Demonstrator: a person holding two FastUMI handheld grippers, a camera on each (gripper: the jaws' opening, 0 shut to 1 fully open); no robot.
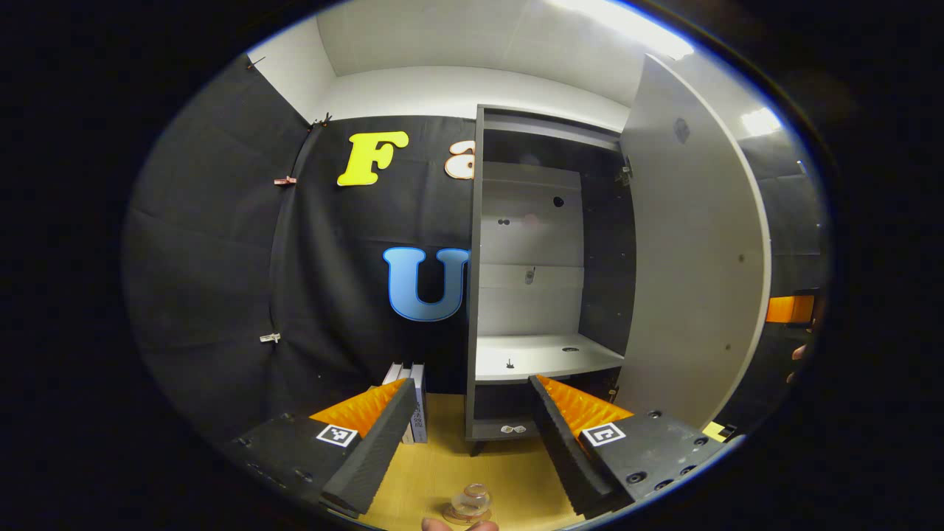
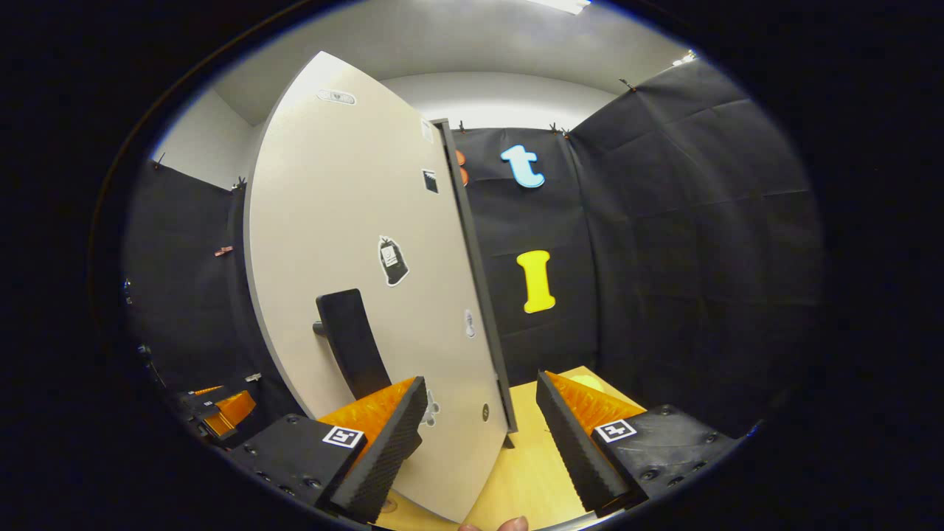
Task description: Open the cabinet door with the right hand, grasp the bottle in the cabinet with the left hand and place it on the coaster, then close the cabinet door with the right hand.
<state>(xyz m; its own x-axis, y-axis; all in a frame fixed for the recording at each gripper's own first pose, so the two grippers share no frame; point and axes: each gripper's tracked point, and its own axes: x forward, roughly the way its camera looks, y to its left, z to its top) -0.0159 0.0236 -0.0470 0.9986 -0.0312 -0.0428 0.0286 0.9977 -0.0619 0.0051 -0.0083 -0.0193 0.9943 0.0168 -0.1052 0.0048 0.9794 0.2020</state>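
The cabinet (image 1: 546,243) stands tall and narrow at the back of the wooden table (image 1: 509,472), its long axis vertical and its mouth facing the left gripper view. Its compartments hold no bottle: the pale shelf (image 1: 546,355) at about five o'clock from the cabinet's centre carries only small fittings, the space above it shows bare back panels, and the low compartment beneath has a small pale item I cannot identify.

The cabinet door (image 1: 689,251) is swung wide open, hinged on the cabinet's right side and upright, its inner face turned toward the left gripper view. In the right gripper view the same door's outer face (image 2: 361,273) leans across from eleven to six o'clock, edge pointing toward the camera, with a dark handle (image 2: 352,343) at about eight o'clock from the door's centre and a few stickers on it.

A pair of books (image 1: 414,402) stands upright on the table just left of the cabinet's foot.

The left gripper (image 1: 472,435) is released, its fingers spread apart with nothing between them. At six o'clock, low between those fingers, the clear bottle (image 1: 472,500) stands upright on the coaster (image 1: 463,515), seen from above so its long axis points toward the camera.

The right gripper (image 2: 479,435) is also released; the door's lower edge runs between its spread fingers, the handle just behind its left finger (image 2: 383,442); contact cannot be told.
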